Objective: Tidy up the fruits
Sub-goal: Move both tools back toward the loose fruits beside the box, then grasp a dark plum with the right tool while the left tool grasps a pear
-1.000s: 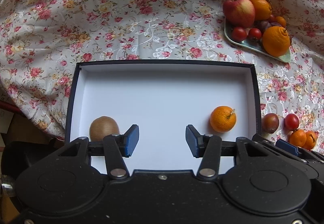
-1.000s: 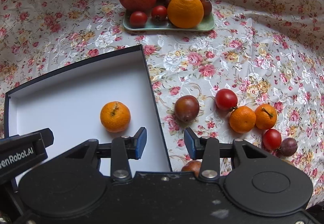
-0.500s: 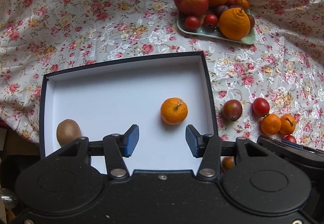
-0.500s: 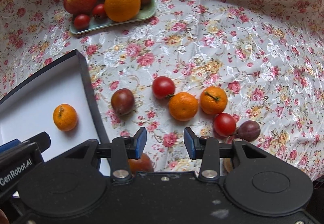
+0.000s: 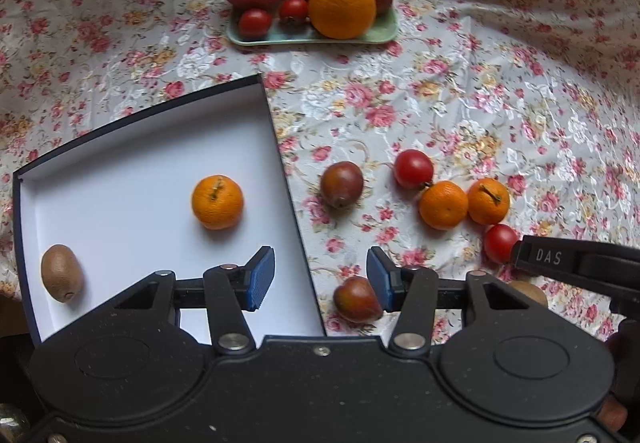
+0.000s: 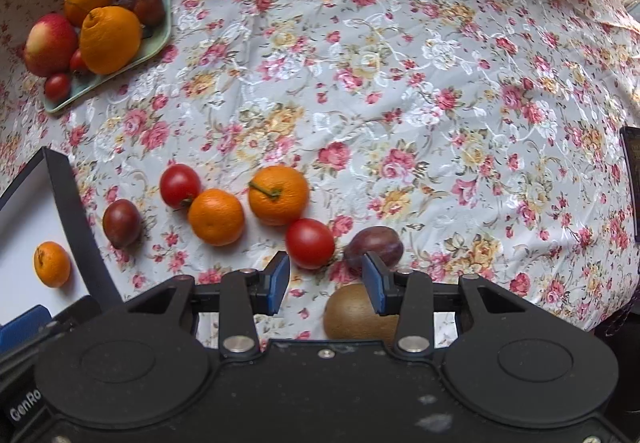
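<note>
Both fingers (image 5: pixel 264 275) spread wide, empty (left near the box (image 5: pixel 280 147), right over a kiwi (image 6: pixel 356 317))

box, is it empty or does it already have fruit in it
Not empty. The box holds two fruits on its white floor: a mandarin near the middle and a kiwi by the left wall. The rest is bare.

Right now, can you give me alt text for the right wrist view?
The open right gripper hovers over a floral tablecloth, a kiwi just below its fingers. Ahead lie tomatoes, tangerines and plums; a fruit tray sits far left.
</note>
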Demonstrator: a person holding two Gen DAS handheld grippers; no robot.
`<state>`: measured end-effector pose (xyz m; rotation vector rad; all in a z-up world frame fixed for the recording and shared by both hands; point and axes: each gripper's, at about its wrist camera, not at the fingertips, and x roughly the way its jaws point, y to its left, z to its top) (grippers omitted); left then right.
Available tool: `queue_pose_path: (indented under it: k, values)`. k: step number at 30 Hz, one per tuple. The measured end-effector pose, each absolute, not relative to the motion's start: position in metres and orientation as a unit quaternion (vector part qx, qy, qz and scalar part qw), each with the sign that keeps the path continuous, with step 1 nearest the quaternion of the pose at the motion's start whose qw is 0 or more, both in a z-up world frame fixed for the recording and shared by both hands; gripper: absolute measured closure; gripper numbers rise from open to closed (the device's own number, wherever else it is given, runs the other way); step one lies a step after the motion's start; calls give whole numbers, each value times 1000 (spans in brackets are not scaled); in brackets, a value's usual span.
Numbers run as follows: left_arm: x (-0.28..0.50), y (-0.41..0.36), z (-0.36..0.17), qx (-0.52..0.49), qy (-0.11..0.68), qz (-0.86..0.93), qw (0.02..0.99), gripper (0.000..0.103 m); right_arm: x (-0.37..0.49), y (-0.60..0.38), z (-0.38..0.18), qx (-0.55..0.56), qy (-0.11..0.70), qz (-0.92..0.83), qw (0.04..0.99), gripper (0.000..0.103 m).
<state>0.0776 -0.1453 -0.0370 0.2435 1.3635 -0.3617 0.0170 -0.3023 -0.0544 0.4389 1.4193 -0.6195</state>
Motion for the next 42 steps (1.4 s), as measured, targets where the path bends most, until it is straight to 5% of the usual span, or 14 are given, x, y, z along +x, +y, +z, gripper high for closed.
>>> queue_pose_path:
  k: [15,42]
  values:
    - [50,-173,-69,184,629,-202,727,46,-14,-356,-52,251,626,-303,674,60]
    - [55,-181,-106,126,686,-208,686,51,-10,-356,-66,243,638,-296,668,60]
